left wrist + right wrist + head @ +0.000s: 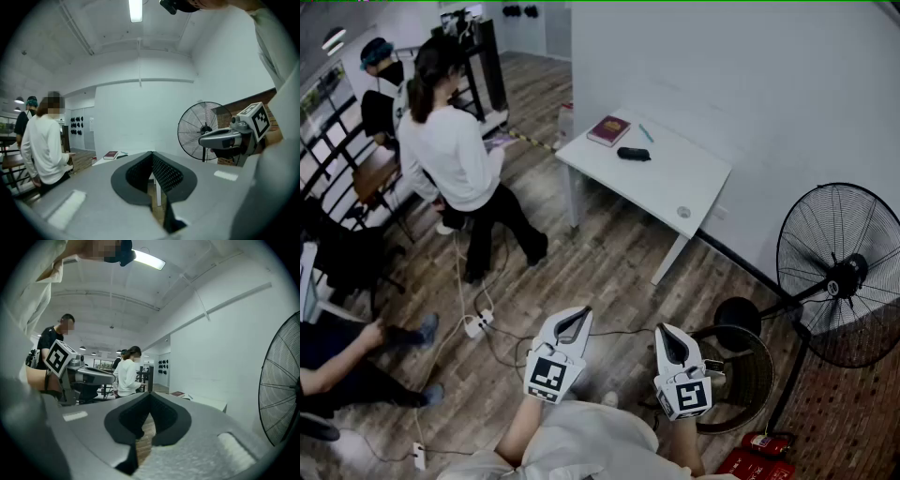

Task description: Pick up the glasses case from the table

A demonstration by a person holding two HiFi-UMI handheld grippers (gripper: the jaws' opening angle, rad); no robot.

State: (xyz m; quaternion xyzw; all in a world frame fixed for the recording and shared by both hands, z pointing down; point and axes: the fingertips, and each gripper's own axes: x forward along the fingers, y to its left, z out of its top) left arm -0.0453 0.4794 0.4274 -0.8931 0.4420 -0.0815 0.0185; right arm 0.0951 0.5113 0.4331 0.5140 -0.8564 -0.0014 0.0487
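White bench [675, 178] carries the black glasses case [633, 154] near a red book [608, 130], a fan [844, 272] standing alongside. Left hand-held gripper [578, 313] and right hand-held gripper [662, 330] are closed, empty, well apart from it.

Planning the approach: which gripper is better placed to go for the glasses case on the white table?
Left, narrowly. Both are shut, empty, far from the glasses case, but the left gripper points straight at the table; the right gripper aims beside it.

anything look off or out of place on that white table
Nothing stands out: the white table holds the glasses case, a red book and a pen, all lying flat and apart.
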